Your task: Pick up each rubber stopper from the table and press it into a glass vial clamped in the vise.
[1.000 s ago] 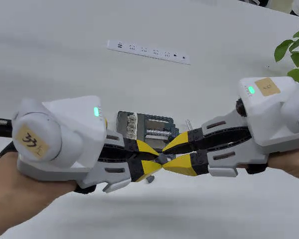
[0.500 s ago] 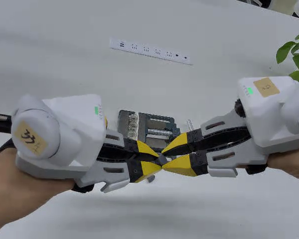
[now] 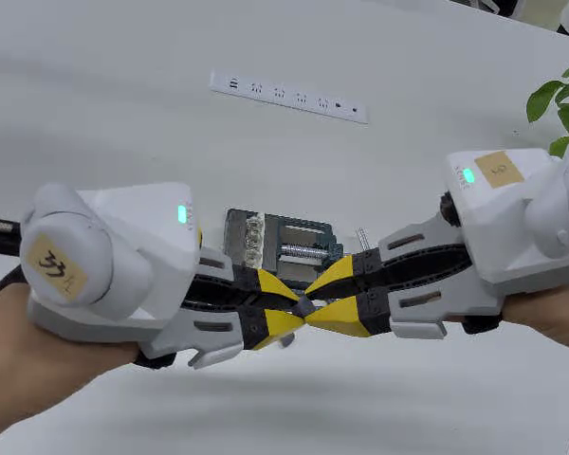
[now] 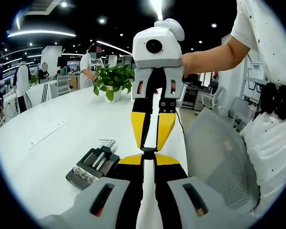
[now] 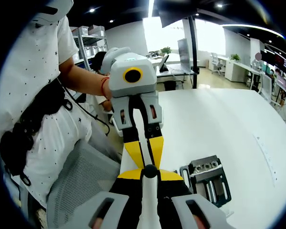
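now right tool (image 3: 312,305) pinches a rubber stopper (image 5: 150,171); left tool (image 4: 148,157) clenched, tip to tip, beside the vise (image 3: 283,248).

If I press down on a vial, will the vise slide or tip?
The vise looks metal, low and wide, so probably heavy and unlikely to tip. It sits on a smooth white table, so a sideways shove might slide it. The vials look like glass; press gently.

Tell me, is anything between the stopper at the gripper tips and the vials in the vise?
Nothing visible does: the rubber stopper at the jaw tips has open air toward the vials in the vise.
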A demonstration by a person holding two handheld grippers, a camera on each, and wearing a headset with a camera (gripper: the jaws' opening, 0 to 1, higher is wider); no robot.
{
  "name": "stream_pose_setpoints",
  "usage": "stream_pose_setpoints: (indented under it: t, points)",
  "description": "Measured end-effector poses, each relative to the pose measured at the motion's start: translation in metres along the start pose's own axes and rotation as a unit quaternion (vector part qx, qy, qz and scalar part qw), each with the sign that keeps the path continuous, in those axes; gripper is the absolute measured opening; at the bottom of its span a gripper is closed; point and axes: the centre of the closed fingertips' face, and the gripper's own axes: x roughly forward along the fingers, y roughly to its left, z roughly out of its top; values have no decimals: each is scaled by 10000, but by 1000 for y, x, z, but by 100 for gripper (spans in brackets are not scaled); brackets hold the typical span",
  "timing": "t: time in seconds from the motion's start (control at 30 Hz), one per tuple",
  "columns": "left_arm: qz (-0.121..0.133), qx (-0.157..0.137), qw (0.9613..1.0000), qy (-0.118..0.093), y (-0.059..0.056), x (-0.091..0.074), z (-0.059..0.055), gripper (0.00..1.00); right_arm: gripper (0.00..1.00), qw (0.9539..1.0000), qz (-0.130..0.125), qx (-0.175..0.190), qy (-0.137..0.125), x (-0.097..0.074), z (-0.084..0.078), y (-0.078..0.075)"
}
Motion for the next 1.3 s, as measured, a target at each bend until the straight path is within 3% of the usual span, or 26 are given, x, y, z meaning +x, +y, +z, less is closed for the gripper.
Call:
stream_pose_setpoints:
  t: [0.33,0.6,0.93,1.3]
  points:
    - [56,-5,10000,-67,1,-3,-1,6,5,10000,61,-11,61,3,1,1]
    - [234,-57,9996,-118,10,-10,-4,18,5,9999,38,-41,93,1,4,-5]
    - [609,-219,9978,-164,27,-27,-15,32,5,9999,-104,-70,86,-4,12,-22]
    - [989,-2,9948,-228,47,-50,-25,45,5,9993,-333,-31,152,-7,17,-49]
